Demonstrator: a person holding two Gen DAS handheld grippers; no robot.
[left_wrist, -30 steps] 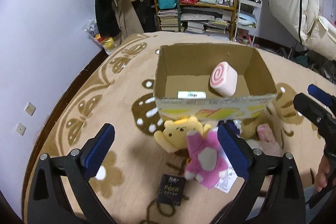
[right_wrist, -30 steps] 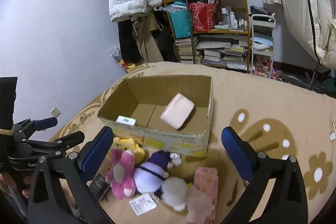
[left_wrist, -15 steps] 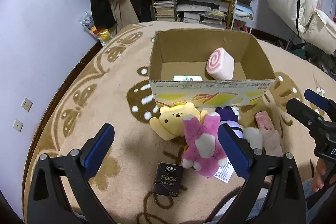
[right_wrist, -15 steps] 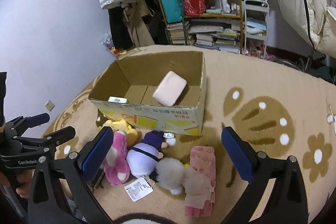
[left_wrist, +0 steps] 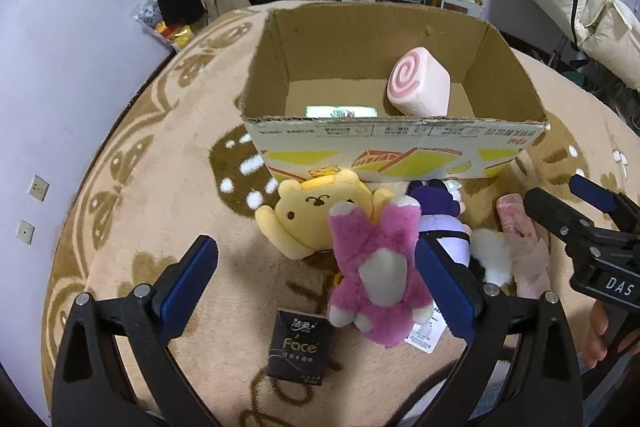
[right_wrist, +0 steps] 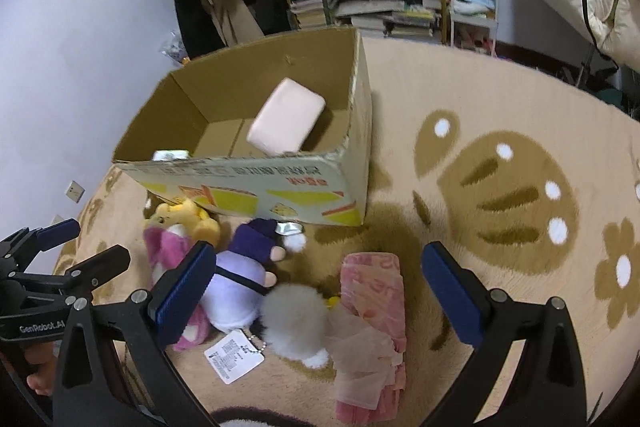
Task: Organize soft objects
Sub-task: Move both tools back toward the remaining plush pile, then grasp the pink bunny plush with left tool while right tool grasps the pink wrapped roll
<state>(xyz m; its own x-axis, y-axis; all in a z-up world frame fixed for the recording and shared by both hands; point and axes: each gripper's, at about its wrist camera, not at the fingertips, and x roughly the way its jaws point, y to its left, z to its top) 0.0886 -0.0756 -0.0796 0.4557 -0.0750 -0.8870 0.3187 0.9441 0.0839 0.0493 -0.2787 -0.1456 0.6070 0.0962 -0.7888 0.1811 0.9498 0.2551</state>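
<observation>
Cardboard box (left_wrist: 392, 143) on rug holds pink swirl cushion (left_wrist: 418, 83). Left claw (left_wrist: 316, 283) apart over magenta plush (left_wrist: 380, 263); right claw (right_wrist: 316, 287) apart, empty.

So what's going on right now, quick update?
Left gripper and right gripper open, empty. Pink plush on rug, outside box. Nothing blocking.

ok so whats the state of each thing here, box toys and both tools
cardboard box: open, upright
swirl cushion: inside the box, tilted
yellow plush: on the rug, outside the box
pink plush: lying partly over the yellow plush
purple plush: lying on the rug
left tool: open, empty
right tool: open, empty
</observation>
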